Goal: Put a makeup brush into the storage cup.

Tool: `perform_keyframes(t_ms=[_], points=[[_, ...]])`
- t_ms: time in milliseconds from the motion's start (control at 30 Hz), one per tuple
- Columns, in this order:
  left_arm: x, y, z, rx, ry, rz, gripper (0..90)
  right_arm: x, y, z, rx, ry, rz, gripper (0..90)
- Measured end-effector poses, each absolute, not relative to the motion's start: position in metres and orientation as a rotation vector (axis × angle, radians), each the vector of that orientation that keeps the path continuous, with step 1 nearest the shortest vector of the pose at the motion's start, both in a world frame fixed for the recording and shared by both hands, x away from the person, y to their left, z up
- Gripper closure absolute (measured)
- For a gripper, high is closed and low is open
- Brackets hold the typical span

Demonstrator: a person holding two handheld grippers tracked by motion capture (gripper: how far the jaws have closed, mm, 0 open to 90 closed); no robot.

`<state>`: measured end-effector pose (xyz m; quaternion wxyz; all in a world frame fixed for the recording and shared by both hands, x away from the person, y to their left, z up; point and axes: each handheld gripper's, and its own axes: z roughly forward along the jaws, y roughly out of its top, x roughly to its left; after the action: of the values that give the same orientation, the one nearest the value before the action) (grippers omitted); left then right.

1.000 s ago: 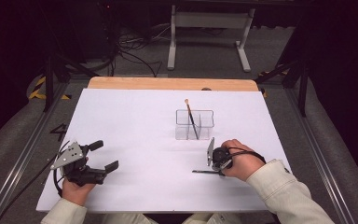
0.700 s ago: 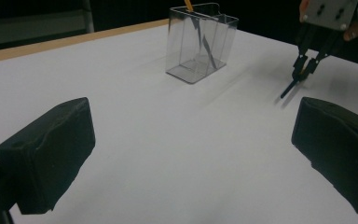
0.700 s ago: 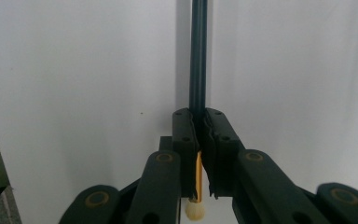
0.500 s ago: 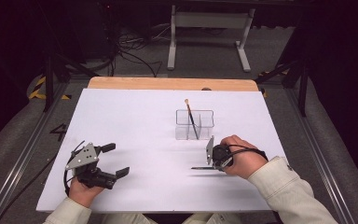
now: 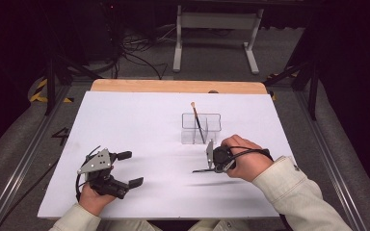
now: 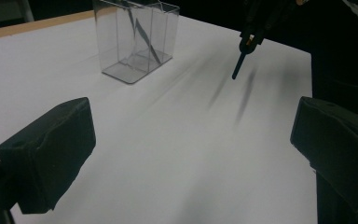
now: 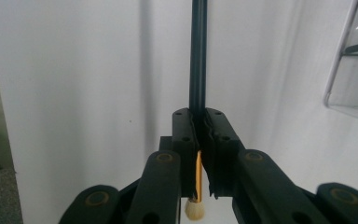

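While the right gripper (image 5: 211, 162) lifts clear of the white table (image 5: 139, 125), high view shows it pinching a dark brush (image 5: 201, 170) that sticks out level, now casting a separate shadow. Left gripper (image 5: 129, 168) has slid inward, jaws spread, nothing in them. Left gripper view: brush tip (image 6: 238, 68) hangs beside the clear holder (image 6: 135, 39), which already has one brush. Right gripper view: jaws clamped tight on the handle (image 7: 198, 56), bristles (image 7: 194, 210) at the rear. Pick looks done; next, probably the holder.
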<state>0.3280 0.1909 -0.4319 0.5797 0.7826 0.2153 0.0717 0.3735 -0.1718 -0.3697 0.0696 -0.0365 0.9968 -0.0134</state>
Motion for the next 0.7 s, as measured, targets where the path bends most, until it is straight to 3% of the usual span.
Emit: perform_keyframes(t_ms=[700], points=[[0.334,0.167,-0.426,1.799,0.424,0.104,3.6,0.374,-0.136,-0.344,-0.213,2.970,0.032,83.8]])
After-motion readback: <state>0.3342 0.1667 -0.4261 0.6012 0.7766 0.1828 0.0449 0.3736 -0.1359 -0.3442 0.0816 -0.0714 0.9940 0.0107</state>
